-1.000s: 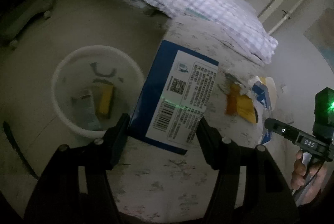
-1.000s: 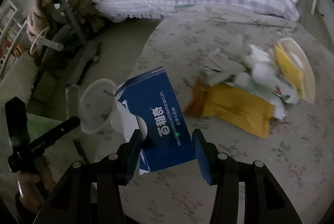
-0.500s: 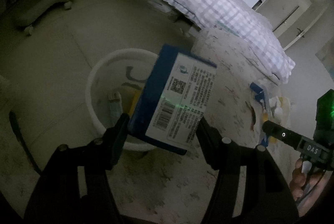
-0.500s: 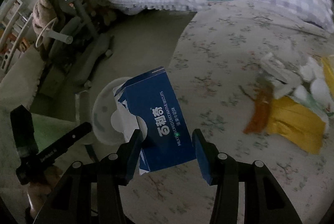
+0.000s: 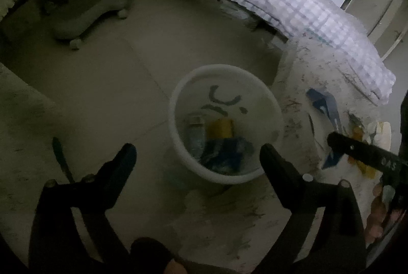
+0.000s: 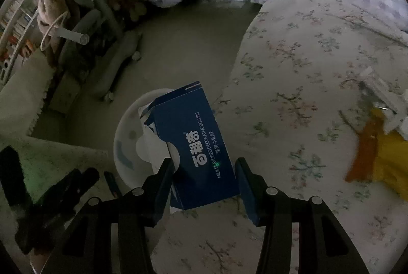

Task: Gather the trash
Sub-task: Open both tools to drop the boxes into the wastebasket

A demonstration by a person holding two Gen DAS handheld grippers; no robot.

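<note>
- The white trash bucket [image 5: 178, 105] stands on the floor just beside the bed's edge; inside lie a yellow packet [image 5: 220, 128], a pale tube-like wrapper [image 5: 196, 133] and a blue box [image 5: 227, 151], blurred.
- Left gripper [image 5: 197, 154] hovers above the bucket; its fingers have just been opening and stand wide apart with nothing between them.
- Right gripper [image 6: 204, 172] has its fingers closed partway on a blue biscuit box [image 6: 193, 136], one pad against each side. The box is tilted, its torn upper end over the bucket [image 6: 127, 146].
- More trash lies well apart on the floral bedsheet [image 6: 293, 70]: a yellow bag [image 6: 387, 159], an orange wrapper [image 6: 364, 146] and white scraps [image 6: 382, 92].
- A checked quilt [image 5: 280, 1] lies across the bed's far side.
- A grey wheeled base [image 5: 89, 16] stands on the floor beyond the bucket.
</note>
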